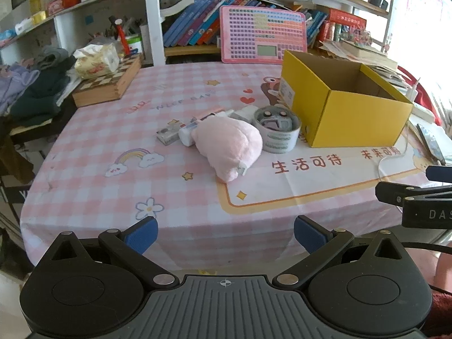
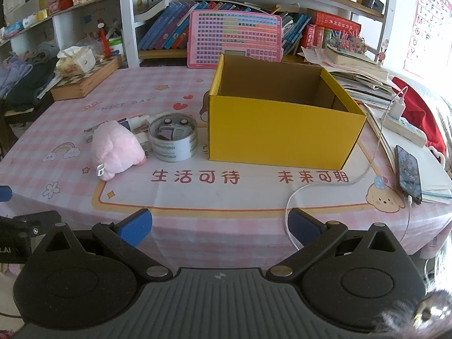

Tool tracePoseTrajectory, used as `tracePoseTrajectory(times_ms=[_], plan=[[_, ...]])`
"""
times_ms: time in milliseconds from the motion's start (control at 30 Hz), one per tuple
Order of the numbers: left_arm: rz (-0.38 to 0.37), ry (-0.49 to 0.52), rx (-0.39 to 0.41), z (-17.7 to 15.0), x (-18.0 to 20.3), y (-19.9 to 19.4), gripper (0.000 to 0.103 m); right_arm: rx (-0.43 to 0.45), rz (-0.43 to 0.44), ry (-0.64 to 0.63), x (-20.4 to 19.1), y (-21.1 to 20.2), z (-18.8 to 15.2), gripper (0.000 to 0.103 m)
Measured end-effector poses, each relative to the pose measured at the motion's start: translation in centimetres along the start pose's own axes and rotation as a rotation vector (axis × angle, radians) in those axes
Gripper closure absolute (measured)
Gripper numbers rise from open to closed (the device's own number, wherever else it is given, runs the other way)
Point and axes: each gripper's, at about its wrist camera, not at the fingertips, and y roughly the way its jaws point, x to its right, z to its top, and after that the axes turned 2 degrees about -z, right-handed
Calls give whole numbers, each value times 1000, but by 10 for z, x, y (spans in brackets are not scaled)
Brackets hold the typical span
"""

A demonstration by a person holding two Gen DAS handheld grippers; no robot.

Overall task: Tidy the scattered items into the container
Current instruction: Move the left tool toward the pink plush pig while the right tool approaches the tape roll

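Both grippers, left (image 1: 225,233) and right (image 2: 219,227), spread wide, empty | plush toy (image 1: 229,147), tape roll (image 1: 277,132) clustered beside yellow box (image 2: 282,130), so transfers are short

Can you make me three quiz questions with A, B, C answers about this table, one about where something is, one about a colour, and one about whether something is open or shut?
1. Where is the pink plush toy?
A. inside the box
B. on the tablecloth beside the tape roll
C. on the shelf

2. What colour is the cardboard box?
A. yellow
B. green
C. blue

3. How are the right gripper and left gripper?
A. both shut
B. holding the toy
C. both open

Answers: 1 B, the toy lies next to the roll; 2 A, its walls are yellow; 3 C, the blue pads stand wide apart with nothing between.
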Motion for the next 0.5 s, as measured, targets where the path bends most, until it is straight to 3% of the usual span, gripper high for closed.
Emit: tracePoseTrajectory(times_ms=[500], plan=[[10, 50, 17, 0, 0, -1, 0, -7, 18, -14, -7, 5, 2, 0]])
